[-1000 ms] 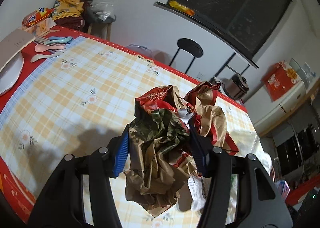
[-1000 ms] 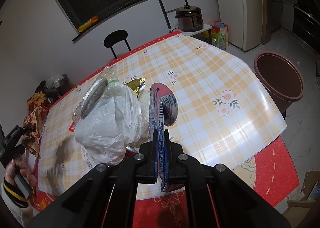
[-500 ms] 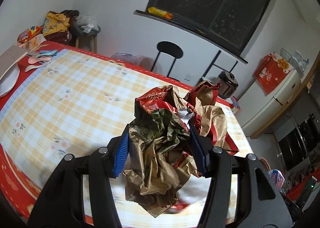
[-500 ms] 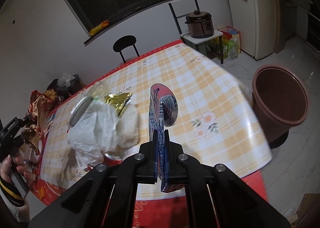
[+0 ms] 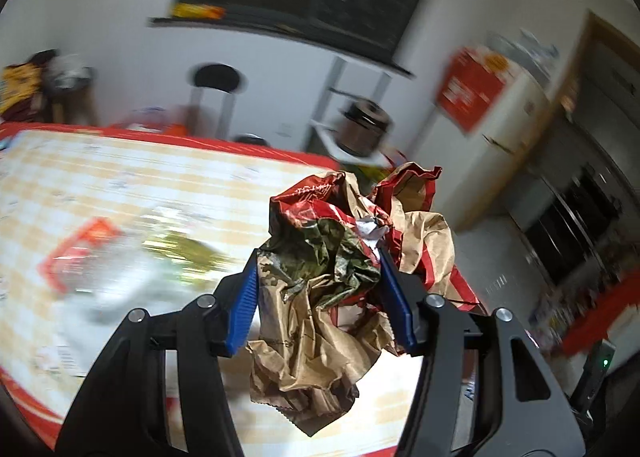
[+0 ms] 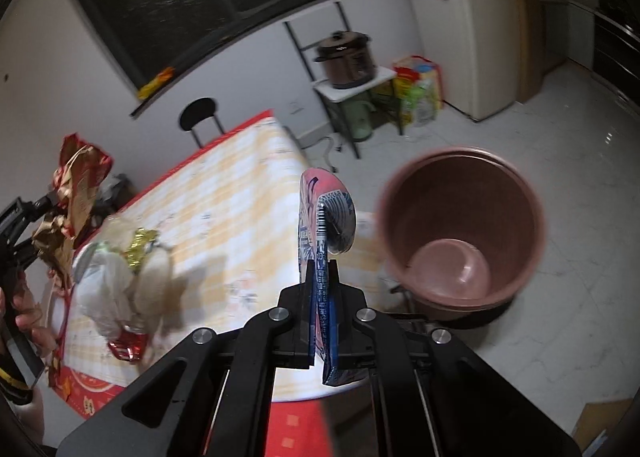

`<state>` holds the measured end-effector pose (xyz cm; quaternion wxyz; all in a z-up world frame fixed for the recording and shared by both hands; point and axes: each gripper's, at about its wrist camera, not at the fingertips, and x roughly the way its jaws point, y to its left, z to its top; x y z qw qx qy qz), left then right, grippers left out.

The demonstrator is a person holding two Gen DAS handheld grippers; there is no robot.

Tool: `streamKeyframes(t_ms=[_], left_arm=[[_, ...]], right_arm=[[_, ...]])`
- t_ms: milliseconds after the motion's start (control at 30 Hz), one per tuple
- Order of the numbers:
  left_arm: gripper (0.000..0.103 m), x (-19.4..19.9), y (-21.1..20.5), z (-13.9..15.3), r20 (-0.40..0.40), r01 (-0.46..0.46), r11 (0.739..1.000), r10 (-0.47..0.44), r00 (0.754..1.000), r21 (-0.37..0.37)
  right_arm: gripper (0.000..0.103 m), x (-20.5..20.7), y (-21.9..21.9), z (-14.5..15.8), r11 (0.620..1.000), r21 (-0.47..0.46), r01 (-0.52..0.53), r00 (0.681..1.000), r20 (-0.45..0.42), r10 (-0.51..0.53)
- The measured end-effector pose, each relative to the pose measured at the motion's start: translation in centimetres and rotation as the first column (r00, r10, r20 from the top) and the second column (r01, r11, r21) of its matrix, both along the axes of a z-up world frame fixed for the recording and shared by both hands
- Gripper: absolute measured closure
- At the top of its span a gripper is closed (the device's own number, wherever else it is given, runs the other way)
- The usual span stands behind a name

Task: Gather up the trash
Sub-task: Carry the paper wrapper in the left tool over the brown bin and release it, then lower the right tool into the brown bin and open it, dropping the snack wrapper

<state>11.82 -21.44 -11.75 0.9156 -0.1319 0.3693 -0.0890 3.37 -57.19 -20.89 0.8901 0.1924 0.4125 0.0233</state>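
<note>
Left gripper [image 5: 320, 293] clamps crumpled paper bag [image 5: 320, 297] over table edge [image 5: 224, 145]. Right gripper [image 6: 322, 277] pinches flat wrapper [image 6: 326, 213] beside brown bin [image 6: 460, 233].

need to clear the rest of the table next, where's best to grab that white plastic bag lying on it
Grip the white plastic bag at its bunched, raised top, coming from above with fingers straddling a fold. It lies slumped and soft on the table, so it offers no firm edge, and the gold foil wrapper sits against its far side. Both grippers are full now: left gripper, right gripper.
</note>
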Motion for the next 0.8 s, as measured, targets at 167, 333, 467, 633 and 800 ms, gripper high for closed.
streamKeyframes(t_ms=[167, 333, 467, 633, 800], left_arm=[[0.046, 3.6, -11.6, -5.1, -0.098, 0.19, 0.981, -0.192, 0.976, -0.031], [0.046, 6.3, -23.5, -11.6, -0.226, 0.348, 0.936, -0.351, 0.909, -0.057], [0.045, 7.0, -29.6, -14.9, -0.274, 0.431, 0.9, -0.431, 0.86, -0.062], [0.017, 7.5, -33.1, -16.4, -0.281, 0.482, 0.876, -0.47, 0.837, -0.028], [0.012, 7.4, -31.2, -14.7, -0.249, 0.463, 0.886, -0.448, 0.859, 0.006]], right_arm=[[0.097, -2.3, -5.8, -0.9, 0.995, -0.024, 0.092, 0.996, -0.019, -0.092], [0.097, -5.2, -10.1, -2.2, 0.98, -0.029, 0.197, 0.978, -0.056, -0.199], [0.097, -7.2, -12.4, -3.0, 0.967, -0.028, 0.253, 0.964, -0.077, -0.255], [0.097, -8.2, -13.9, -3.7, 0.954, -0.023, 0.299, 0.95, -0.084, -0.3], [0.097, -7.0, -14.4, -4.2, 0.955, -0.009, 0.298, 0.951, -0.079, -0.298]])
